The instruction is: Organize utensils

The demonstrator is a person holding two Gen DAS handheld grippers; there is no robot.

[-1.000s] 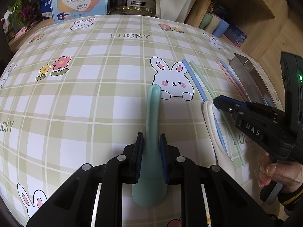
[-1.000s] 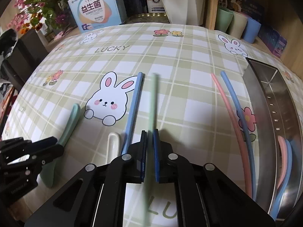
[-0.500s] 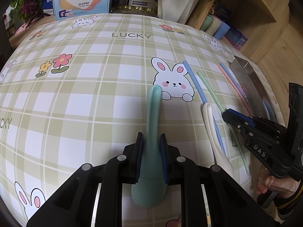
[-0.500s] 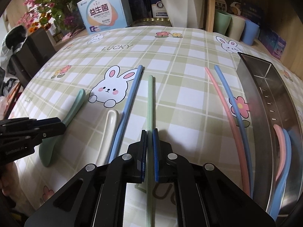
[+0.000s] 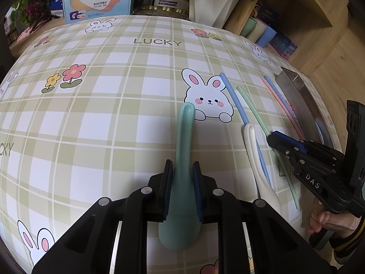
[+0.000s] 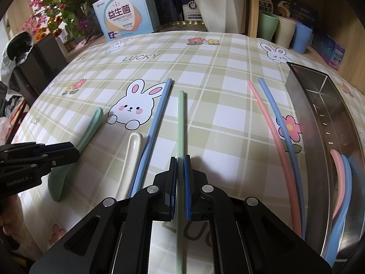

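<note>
We have two utensils in hand at once. The green chopstick (image 6: 181, 123) lies on the checked tablecloth (image 6: 205, 73) towards its near edge, running away from us, and the right gripper (image 6: 180, 187) has its tongs pinched narrow onto it partway along the shaft. To its left lie a blue chopstick (image 6: 155, 127) and a white spoon (image 6: 130, 157); further left the mint-green spoon (image 5: 182, 159) rests with its bowl nearest us, and the left gripper (image 5: 181, 191) clamps its handle just above the bowl, tongs set only as wide as that handle.

Both pieces look like light, rigid plastic or wheat-straw ware, so we judge weight to be no concern. The chopstick is thin, smooth and long; held off its middle it may swing or slip, so a hold nearer its centre seems safest. The spoon's handle is broader and curved, giving the pads more to bear on, and the neck by the bowl looks a sound place to hold.

Towards the right edge of the cloth a pink chopstick (image 6: 271, 137) and a second blue chopstick (image 6: 287, 141) lie side by side, just beside the steel tray (image 6: 303, 114), which already holds a pink and a blue utensil. That tray is probably where ours belong.
</note>
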